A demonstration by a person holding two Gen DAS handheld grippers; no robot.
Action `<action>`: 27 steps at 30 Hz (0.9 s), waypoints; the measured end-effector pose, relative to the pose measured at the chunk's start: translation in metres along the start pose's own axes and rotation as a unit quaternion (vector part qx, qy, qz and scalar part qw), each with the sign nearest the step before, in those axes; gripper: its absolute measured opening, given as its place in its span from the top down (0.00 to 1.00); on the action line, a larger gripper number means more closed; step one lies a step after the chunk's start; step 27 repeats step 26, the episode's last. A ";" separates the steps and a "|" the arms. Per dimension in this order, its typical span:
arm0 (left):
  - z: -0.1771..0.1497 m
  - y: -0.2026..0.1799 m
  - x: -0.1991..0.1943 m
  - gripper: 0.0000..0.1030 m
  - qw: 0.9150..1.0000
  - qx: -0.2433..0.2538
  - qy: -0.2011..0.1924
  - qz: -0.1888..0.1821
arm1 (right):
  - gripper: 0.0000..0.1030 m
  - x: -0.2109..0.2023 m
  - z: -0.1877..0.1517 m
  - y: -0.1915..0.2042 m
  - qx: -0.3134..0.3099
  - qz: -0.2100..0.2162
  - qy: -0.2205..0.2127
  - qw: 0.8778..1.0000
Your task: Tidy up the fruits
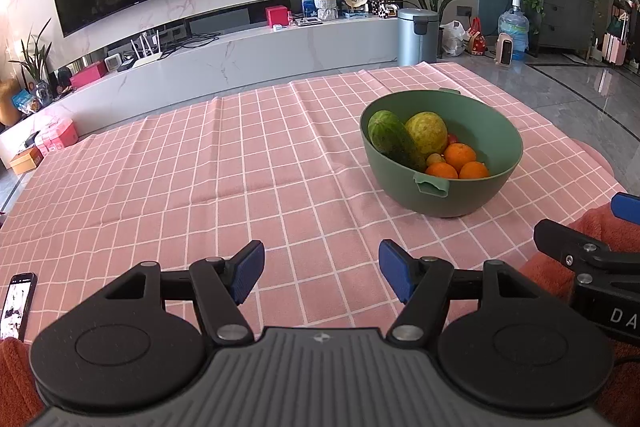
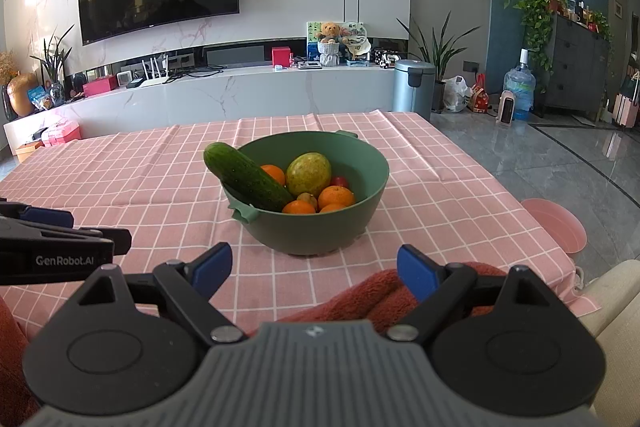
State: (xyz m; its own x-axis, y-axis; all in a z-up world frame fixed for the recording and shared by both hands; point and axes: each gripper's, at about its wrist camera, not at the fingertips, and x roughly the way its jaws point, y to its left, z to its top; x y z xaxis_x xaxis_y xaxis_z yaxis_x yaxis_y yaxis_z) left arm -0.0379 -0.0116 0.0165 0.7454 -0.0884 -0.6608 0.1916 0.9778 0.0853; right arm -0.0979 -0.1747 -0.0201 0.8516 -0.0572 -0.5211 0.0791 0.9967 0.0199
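A green bowl [image 1: 472, 195] [image 2: 320, 231] stands on the pink checked tablecloth [image 1: 200, 167] [image 2: 140, 179]. In it lie a cucumber [image 1: 392, 139] [image 2: 248, 177] leaning over the rim, a yellow-green mango [image 1: 427, 133] [image 2: 309, 173], several oranges [image 1: 460, 155] [image 2: 337, 195], a small red fruit [image 2: 340, 181] and a small brownish fruit [image 2: 307, 200]. My left gripper [image 1: 321, 269] is open and empty, low over the cloth, left of and nearer than the bowl. My right gripper [image 2: 314, 269] is open and empty, just in front of the bowl.
A phone [image 1: 18, 301] lies at the table's near left edge. A red-orange towel [image 2: 360, 299] [image 1: 600, 227] lies on the near edge under the right gripper. A pink bucket [image 2: 554, 223] stands on the floor right of the table. A TV console and bin stand beyond.
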 end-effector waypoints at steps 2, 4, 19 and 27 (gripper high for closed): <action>0.000 0.000 0.000 0.25 1.000 -0.001 0.000 0.000 | 0.17 0.000 0.000 0.000 0.000 0.000 0.000 1.000; 0.000 0.001 0.000 0.25 1.000 -0.002 0.000 0.000 | 0.17 0.000 0.000 0.000 0.000 0.000 0.000 1.000; 0.000 -0.002 -0.003 0.25 1.000 -0.002 -0.002 0.003 | 0.17 0.000 0.000 0.000 0.000 0.000 0.000 1.000; 0.000 -0.002 -0.004 0.25 1.000 -0.005 -0.008 0.008 | 0.17 0.000 0.000 -0.001 0.000 0.000 -0.001 1.000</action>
